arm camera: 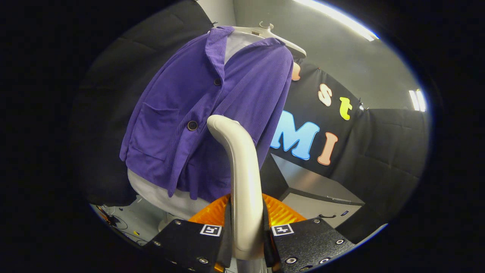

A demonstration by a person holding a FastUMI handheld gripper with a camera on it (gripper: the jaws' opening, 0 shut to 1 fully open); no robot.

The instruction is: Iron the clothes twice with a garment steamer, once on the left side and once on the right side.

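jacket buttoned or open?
Buttoned. The purple jacket on the hanger has its front panels overlapped, two buttons along the placket. The gripper is shut on the steamer just ahead of it.

text: none you can read | tongs (247, 242): you see two square black-and-white marker tags (210, 229), one atop each side, patterns only, no letters or numbers | jacket (197, 113): no label or brand you can see | steamer (242, 170): plain, no print | box (318, 197): small marks, too tiny to read
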